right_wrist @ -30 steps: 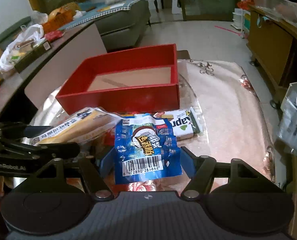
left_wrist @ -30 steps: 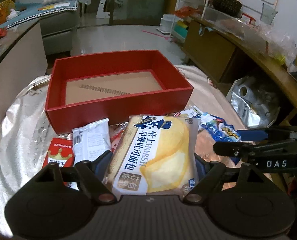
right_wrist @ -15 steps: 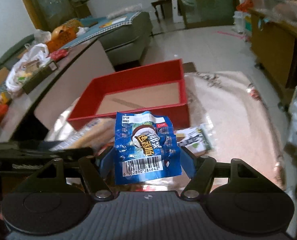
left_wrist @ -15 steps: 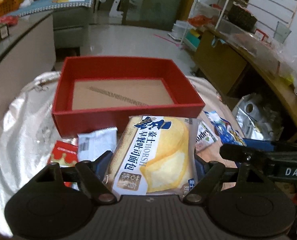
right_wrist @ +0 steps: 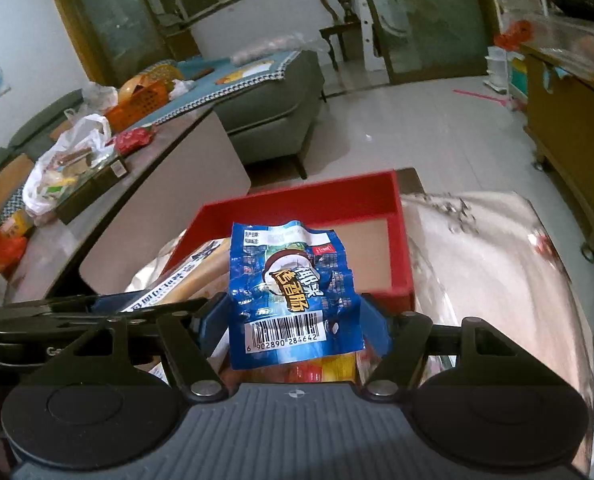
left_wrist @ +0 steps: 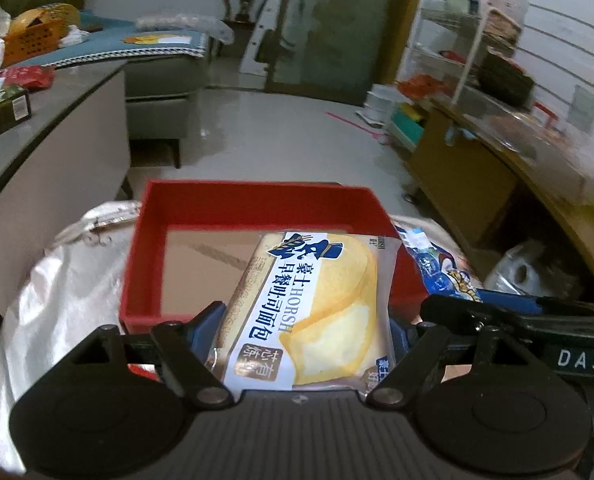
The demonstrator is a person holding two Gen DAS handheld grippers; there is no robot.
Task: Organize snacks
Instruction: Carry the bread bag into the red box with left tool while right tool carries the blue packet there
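Transport is the step in hand: the left gripper (left_wrist: 303, 326) is clamped on a yellow plastic-wrapped bread packet (left_wrist: 311, 312), the right gripper (right_wrist: 293, 320) on a crinkled blue foil snack pouch (right_wrist: 291, 292). Both packs hang over the near wall of the shallow red cardboard tray (left_wrist: 253, 200) at twelve o'clock. Judging by this, the next move calls for carrying them forward above its brown floor, then parting the fingers.

1 red box (left_wrist: 201, 204), 1 bread pkt (left_wrist: 313, 312), 1 blue snack pkt (right_wrist: 293, 292), 2 grippers.

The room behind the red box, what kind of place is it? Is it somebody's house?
Most likely a home living room. There is a grey sofa with a blue cover, a wooden chair by the glass door, and a wooden sideboard along the wall.
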